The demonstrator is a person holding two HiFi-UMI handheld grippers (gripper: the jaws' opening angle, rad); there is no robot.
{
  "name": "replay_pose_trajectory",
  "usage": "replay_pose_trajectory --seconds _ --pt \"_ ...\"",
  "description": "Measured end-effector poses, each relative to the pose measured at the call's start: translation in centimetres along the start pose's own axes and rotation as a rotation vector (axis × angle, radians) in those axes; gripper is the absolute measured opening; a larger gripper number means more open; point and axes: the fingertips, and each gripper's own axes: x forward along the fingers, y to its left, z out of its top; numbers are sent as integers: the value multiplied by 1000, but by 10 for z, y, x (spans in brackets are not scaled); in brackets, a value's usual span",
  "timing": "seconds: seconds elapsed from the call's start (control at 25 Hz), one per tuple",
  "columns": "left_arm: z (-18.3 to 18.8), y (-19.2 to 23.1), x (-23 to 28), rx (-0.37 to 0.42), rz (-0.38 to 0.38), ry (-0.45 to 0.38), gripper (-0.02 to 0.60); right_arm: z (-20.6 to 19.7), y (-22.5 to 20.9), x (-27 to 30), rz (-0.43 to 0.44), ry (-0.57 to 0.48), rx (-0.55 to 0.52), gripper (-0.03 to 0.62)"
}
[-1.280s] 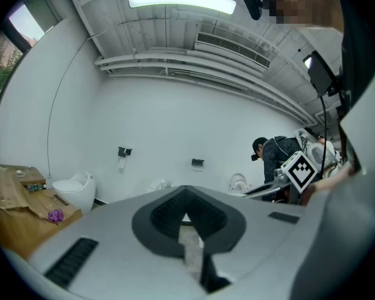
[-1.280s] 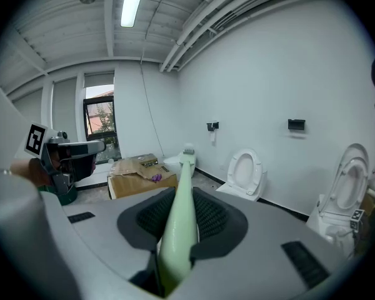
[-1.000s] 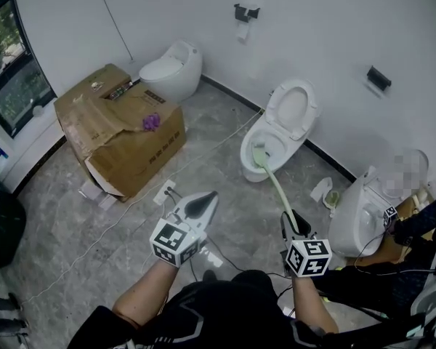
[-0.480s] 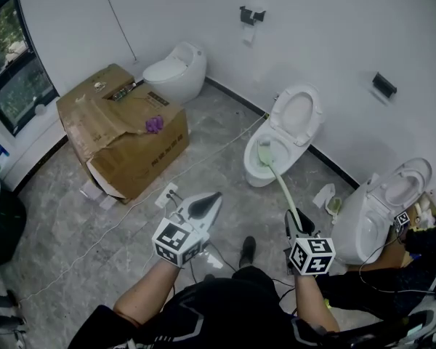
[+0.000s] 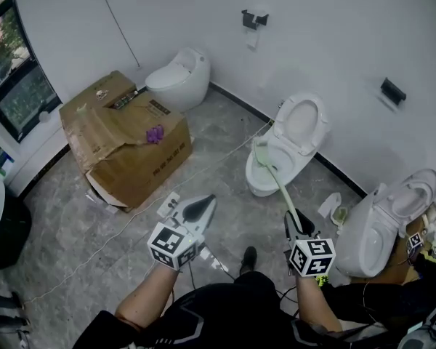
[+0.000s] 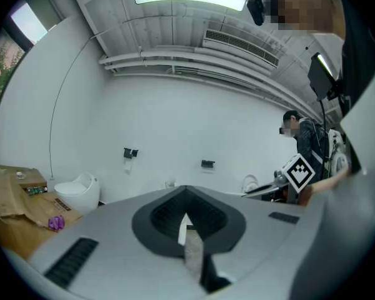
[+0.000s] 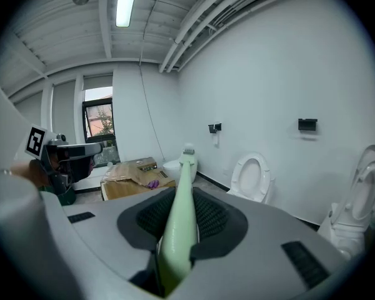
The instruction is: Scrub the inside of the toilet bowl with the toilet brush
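I'm standing in a bare white room with a grey stone floor. A big cardboard box (image 5: pixel 131 147) is sitting to the left with a small purple thing (image 5: pixel 155 134) on its top, and a closed toilet (image 5: pixel 180 78) is standing against the wall behind it. A paper holder (image 5: pixel 253 19) is hanging on the wall. An open toilet (image 5: pixel 261 184) with its lid up is facing the person. A third toilet (image 5: pixel 378 231), also open, is standing at the right, near the right arm. The tip of a dark shoe (image 5: pixel 248 256) is showing on the floor between the two arms.

The right claw (image 5: pixel 296 224) is clamping tight on the pale green handle of the toilet brush (image 5: pixel 276 184). The handle is running straight out between the jaws in the right gripper view (image 7: pixel 178 230). The brush is reaching up and away from the claw, with its head hanging over the left edge of the open toilet's bowl. I can't tell whether it is touching the porcelain.

The left claw (image 5: pixel 203 206) is hovering well apart from the toilets, over the floor. Its jaws are pressing together in the left gripper view (image 6: pixel 185 217), gripping nothing.
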Motion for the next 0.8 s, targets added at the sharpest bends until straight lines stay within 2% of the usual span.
replay_pose_trajectory --seconds 0.64,0.8 --pt "18 7 131 -3 -17 24 6 26 -97 65 37 29 28 94" --pt "19 6 162 5 -3 54 6 34 -123 77 46 24 37 94"
